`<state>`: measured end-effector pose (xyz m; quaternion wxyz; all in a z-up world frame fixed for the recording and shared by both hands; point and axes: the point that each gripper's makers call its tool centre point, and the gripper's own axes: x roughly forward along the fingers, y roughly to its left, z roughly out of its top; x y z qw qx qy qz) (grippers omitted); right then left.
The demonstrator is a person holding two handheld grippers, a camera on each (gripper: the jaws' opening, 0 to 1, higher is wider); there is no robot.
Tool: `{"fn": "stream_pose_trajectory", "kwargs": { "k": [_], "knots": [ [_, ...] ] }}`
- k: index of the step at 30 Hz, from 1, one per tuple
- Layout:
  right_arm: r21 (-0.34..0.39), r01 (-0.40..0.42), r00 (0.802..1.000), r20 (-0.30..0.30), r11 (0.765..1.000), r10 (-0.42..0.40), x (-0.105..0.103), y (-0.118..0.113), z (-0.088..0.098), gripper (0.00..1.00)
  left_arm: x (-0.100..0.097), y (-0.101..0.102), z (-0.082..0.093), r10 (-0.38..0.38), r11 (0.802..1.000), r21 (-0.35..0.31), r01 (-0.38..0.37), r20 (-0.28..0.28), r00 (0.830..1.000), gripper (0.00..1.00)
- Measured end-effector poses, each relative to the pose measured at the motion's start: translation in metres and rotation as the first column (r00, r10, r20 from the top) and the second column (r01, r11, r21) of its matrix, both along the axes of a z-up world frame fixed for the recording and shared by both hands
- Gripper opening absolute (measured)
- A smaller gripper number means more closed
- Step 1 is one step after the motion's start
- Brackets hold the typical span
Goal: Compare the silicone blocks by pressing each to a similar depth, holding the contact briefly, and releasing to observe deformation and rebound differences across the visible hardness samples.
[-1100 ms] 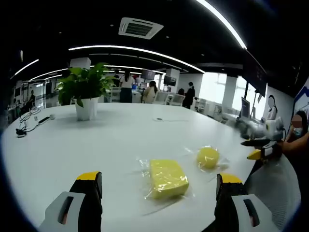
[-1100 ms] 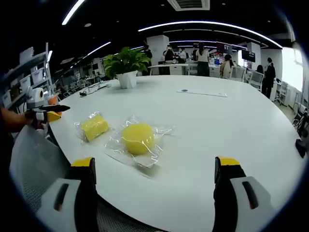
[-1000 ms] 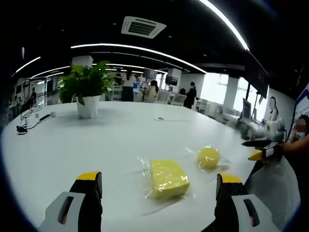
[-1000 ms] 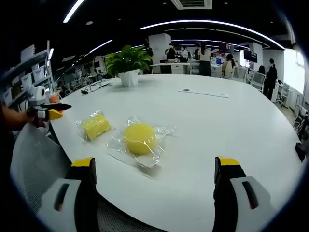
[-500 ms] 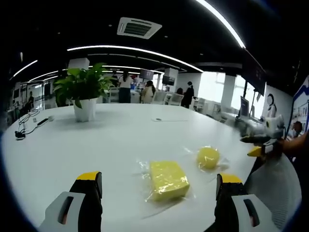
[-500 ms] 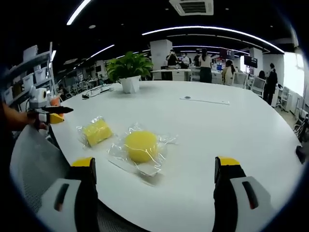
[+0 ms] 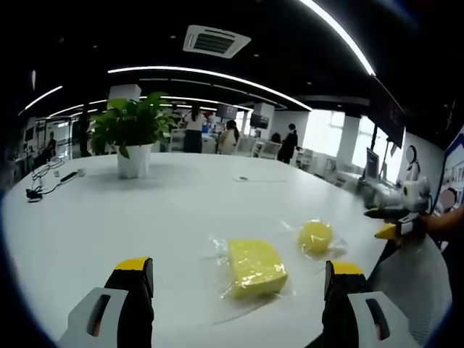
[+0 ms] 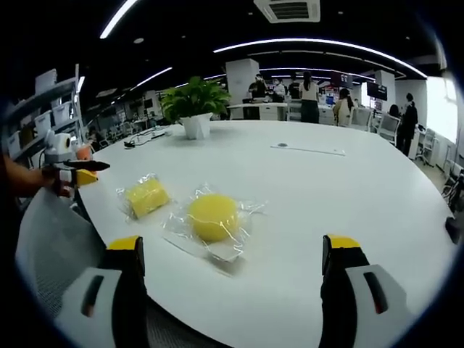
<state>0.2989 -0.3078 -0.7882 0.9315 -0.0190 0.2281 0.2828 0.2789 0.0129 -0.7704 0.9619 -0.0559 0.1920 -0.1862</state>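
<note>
Left tongs (image 7: 235,279) stand wide at the bottom of the left gripper view, holding nothing. Just above the gap lies one rectangular yellow block (image 7: 255,267) in clear wrap, its long axis running up the frame. Right of it sits one round yellow block (image 7: 315,235), near the white surface's (image 7: 145,217) right edge. Right tongs (image 8: 232,279) also gape wide and empty; there the rectangular block lies left-centre, the round one centre, with bare surface spreading right. One potted plant (image 7: 130,138) stands upper left.
</note>
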Motion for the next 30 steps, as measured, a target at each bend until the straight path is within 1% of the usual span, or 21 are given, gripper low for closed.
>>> {"fn": "stream_pose_trajectory", "kwargs": {
  "k": [8, 14, 30],
  "knots": [
    [0.005, 0.001, 1.000, -0.007, 1.000, -0.001, -0.0003, -0.0002, -0.0011, 0.96, 0.0002, -0.0020, -0.0013, -0.012, 1.000, -0.001, 0.012, -0.007, 1.000, 1.00],
    [0.001, -0.004, 1.000, -0.008, 1.000, 0.004, 0.0000, 0.0006, -0.0018, 0.96, 0.0018, -0.0039, -0.0006, -0.027, 1.000, 0.010, 0.027, 0.001, 1.000, 1.00],
    [0.008, 0.004, 1.000, -0.008, 1.000, -0.004, 0.0005, -0.0004, -0.0013, 0.96, 0.0016, -0.0038, -0.0017, -0.025, 1.000, 0.001, 0.025, -0.007, 1.000, 1.00]
  ]
}}
